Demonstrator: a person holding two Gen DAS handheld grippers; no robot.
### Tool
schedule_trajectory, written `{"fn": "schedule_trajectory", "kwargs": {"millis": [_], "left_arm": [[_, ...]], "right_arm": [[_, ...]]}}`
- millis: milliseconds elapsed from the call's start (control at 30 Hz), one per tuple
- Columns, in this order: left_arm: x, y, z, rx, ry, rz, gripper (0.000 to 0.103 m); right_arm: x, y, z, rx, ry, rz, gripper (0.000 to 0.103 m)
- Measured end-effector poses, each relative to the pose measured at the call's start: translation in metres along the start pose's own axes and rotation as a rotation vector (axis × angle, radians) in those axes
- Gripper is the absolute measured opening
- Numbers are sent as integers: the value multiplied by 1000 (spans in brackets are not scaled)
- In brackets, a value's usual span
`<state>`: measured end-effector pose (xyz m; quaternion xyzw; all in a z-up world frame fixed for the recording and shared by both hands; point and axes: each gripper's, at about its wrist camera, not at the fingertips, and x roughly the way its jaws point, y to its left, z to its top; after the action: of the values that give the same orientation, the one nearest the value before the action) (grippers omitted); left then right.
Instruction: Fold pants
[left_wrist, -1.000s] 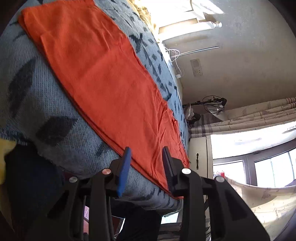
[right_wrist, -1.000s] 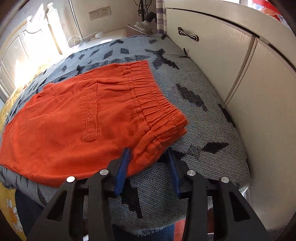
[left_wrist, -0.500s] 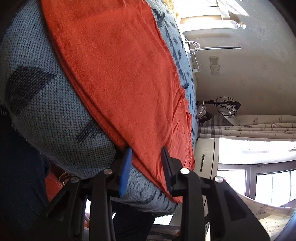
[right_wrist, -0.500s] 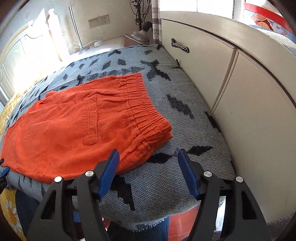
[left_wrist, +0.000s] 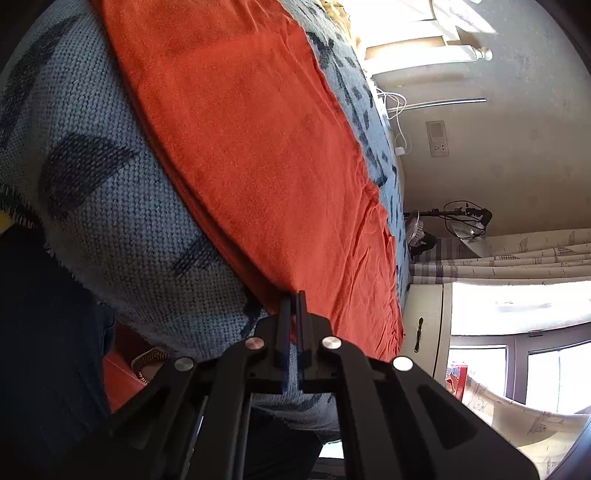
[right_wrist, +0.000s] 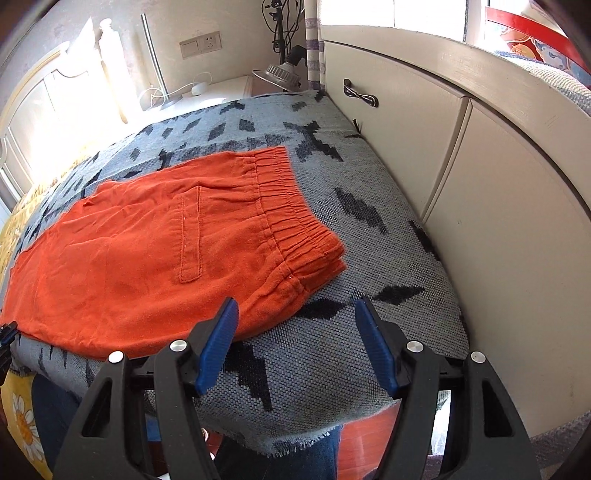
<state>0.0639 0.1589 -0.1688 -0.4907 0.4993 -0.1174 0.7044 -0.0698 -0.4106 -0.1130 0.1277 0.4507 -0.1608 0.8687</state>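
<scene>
Left wrist view: the left gripper has its jaws clenched on the near edge of the orange pants, pinching a thin layer of the cloth where it meets the blanket. The pants lie flat along the grey-blue knitted blanket with dark patterning, and run away from the gripper toward the top of the frame. Beyond the far edge of the blanket stand a plastered wall with a socket plate, a lamp on a stand and patterned curtains.

Right wrist view: the right gripper hangs with its blue-padded jaws spread wide and released, holding nothing, just in front of the pants near their elastic waistband. The waistband end lies toward a cream cabinet with a dark handle; a rear pocket seam faces up. The pants lie folded lengthwise, leg on leg, on the blanket. At the far left edge of this view, a dark tip of the left gripper sits at the pants' hem. A person's blue-trousered legs show below the blanket's fringe.
</scene>
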Motion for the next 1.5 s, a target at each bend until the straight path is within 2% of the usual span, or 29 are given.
{"fn": "schedule_trajectory", "kwargs": {"millis": [267,433,567,600,667,800,867,900,1000,1067,1100,1200,1267,1333,1500], "left_arm": [[0,5,-4,10,-1,17,2],[-8,-4,-10,80,-31,40,4],[-20,-35,-32,303,-129,179,21],[-19,-45,-38,371,-150,226,24],[-12,-68,-54,534,-183,309,36],[26,-112,-88,825,-165,388,54],[48,-125,-101,901,-134,395,65],[62,-129,-107,925,-118,410,66],[96,-138,-121,974,-76,447,70],[115,-140,-127,1001,-68,483,84],[122,-139,-129,1003,-52,494,85],[129,-134,-133,1007,-61,534,92],[131,-131,-134,1008,-51,527,100],[131,-130,-135,1012,-57,522,101],[132,-129,-139,1046,-72,523,101]], "right_arm": [[-8,-9,4,46,-23,-30,64],[-9,20,10,-32,-76,1,64],[5,46,11,-84,-57,17,64],[10,52,10,-97,-47,6,64],[18,59,7,-120,-31,-16,64],[30,64,-1,-142,0,-41,66],[31,68,-3,-164,-2,-57,69],[32,69,-5,-168,-2,-64,69],[33,70,-6,-165,-2,-72,71],[33,71,-6,-167,-2,-76,73],[33,71,-6,-168,-3,-77,73],[33,72,-6,-162,2,-72,77],[33,73,-7,-159,7,-76,83],[33,75,-8,-149,8,-77,86],[27,88,-9,-146,-10,-154,86]]}}
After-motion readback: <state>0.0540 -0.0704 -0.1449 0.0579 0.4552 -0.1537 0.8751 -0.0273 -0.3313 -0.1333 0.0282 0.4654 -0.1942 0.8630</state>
